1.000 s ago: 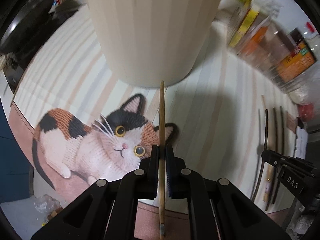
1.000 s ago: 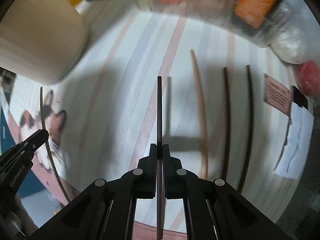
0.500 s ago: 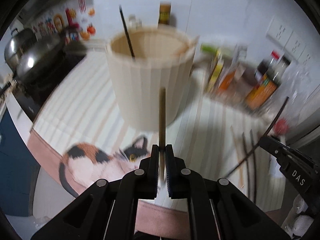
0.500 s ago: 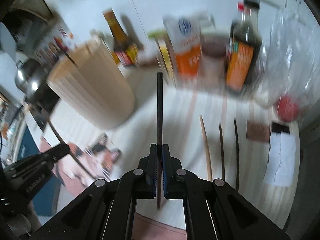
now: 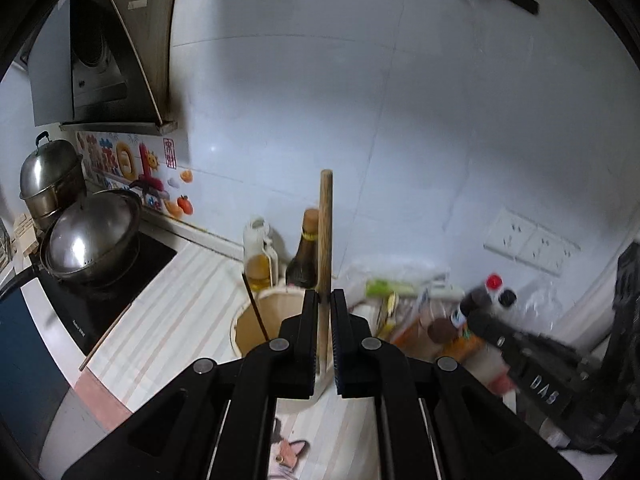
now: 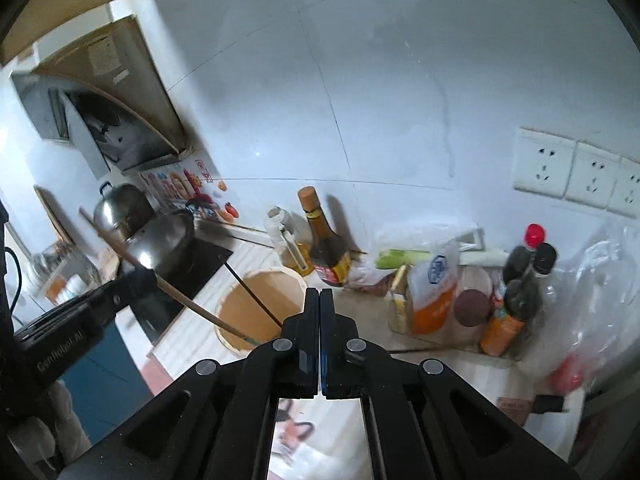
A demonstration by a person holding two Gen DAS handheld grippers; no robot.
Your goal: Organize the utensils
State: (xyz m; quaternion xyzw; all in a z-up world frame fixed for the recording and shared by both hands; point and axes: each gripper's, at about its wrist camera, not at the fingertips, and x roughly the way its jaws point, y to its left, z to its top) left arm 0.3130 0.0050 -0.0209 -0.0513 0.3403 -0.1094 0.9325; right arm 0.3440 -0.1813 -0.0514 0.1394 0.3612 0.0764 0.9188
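1. Clamped upright in left gripper (image 5: pixel 325 300): pale chopstick (image 5: pixel 325 232), lower end hidden behind the jaws.
2. Partly covered below: wooden holder (image 5: pixel 243 330), with one dark chopstick (image 5: pixel 256 308) leaning inside.
3. Pressed flat together on right gripper (image 6: pixel 320 300): both pads, nothing visible between.

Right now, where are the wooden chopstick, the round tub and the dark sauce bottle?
wooden chopstick (image 5: pixel 325 232), left wrist view, upper shaft.
round tub (image 6: pixel 240 304), right wrist view, inner wall.
dark sauce bottle (image 6: pixel 326 252), right wrist view, shoulder.
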